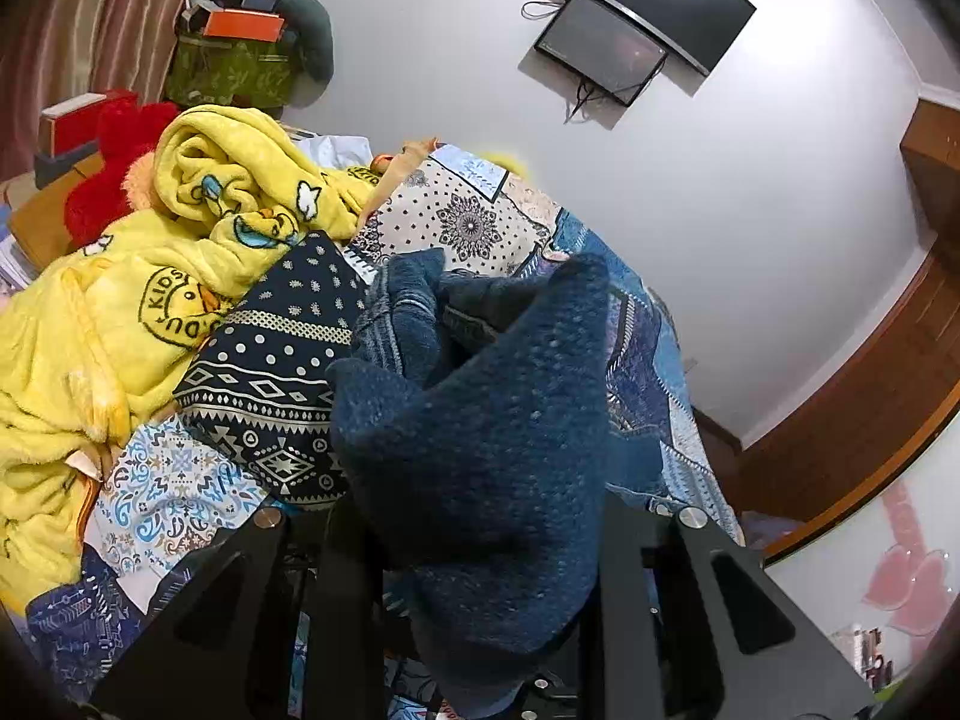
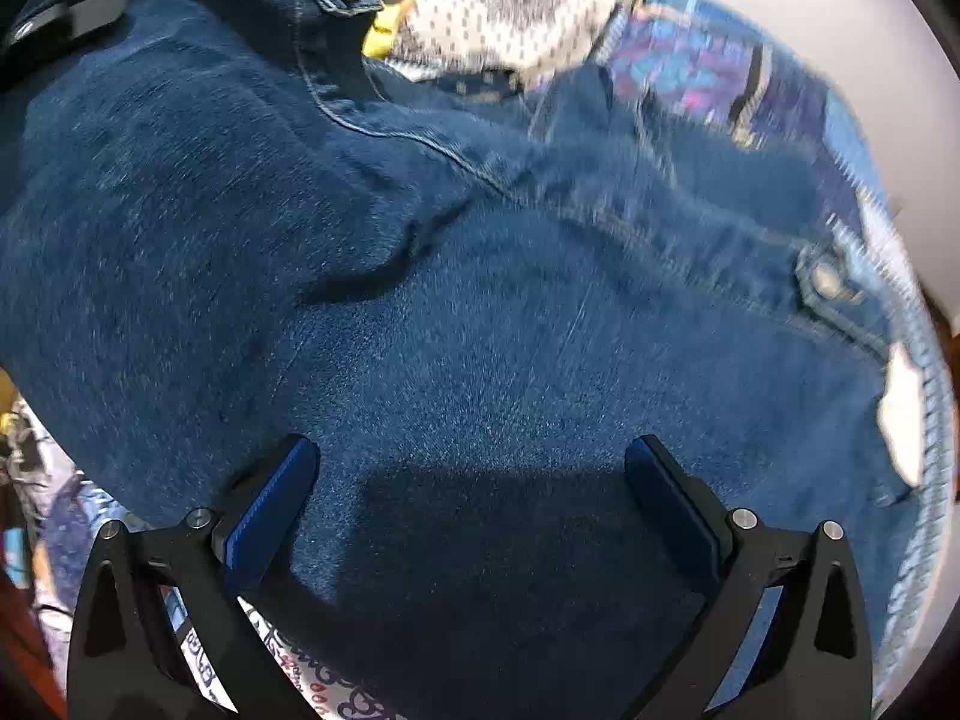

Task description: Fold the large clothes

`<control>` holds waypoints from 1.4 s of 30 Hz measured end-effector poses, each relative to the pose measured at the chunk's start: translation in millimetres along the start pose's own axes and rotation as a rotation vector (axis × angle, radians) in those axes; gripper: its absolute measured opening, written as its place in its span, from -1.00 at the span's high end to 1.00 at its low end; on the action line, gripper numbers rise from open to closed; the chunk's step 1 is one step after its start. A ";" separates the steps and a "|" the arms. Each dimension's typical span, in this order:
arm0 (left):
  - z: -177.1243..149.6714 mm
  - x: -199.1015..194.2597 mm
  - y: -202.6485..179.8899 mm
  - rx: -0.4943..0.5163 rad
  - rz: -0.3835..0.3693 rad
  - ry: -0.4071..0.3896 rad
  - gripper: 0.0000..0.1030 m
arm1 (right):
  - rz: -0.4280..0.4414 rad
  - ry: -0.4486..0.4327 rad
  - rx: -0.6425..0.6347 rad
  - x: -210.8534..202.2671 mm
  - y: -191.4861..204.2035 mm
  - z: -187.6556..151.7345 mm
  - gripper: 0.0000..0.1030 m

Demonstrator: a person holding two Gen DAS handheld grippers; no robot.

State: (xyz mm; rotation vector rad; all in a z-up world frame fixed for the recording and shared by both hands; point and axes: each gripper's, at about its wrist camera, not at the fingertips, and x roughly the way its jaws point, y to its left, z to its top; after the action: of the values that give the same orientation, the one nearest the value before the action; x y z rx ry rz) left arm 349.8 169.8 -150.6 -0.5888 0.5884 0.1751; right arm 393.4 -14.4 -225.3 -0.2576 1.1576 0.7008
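Note:
A dark blue denim jacket with metal buttons lies spread over a patchwork bedspread and fills the right wrist view. My right gripper is open just above the denim, its blue pads apart and empty. In the left wrist view my left gripper is shut on a fold of the jacket's fleecy blue inner side, which bunches up between the fingers and hides them. The left gripper's black body also shows at the top left of the right wrist view.
A yellow fleece blanket with duck prints is heaped on the bed at left. A red plush and a cluttered pile lie behind it. A white wall with two screens stands beyond. Wooden trim runs at right.

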 end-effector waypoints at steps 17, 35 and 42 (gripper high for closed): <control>-54.2 32.0 -172.4 0.339 -0.177 0.110 0.59 | -0.009 -0.296 0.508 -158.7 -161.8 -105.5 -1.00; -214.9 70.0 -223.4 0.724 -0.316 0.495 0.52 | -0.075 -0.263 0.748 -186.8 -205.3 -204.5 -1.00; -206.0 51.0 -227.2 0.851 -0.221 0.514 0.39 | -0.109 -0.315 0.669 -210.7 -188.7 -192.9 -1.00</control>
State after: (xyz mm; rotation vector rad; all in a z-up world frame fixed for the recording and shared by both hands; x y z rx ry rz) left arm 366.9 -134.7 -211.3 0.1484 1.0057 -0.4393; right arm 320.9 -338.8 -143.3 0.3421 1.0042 0.2183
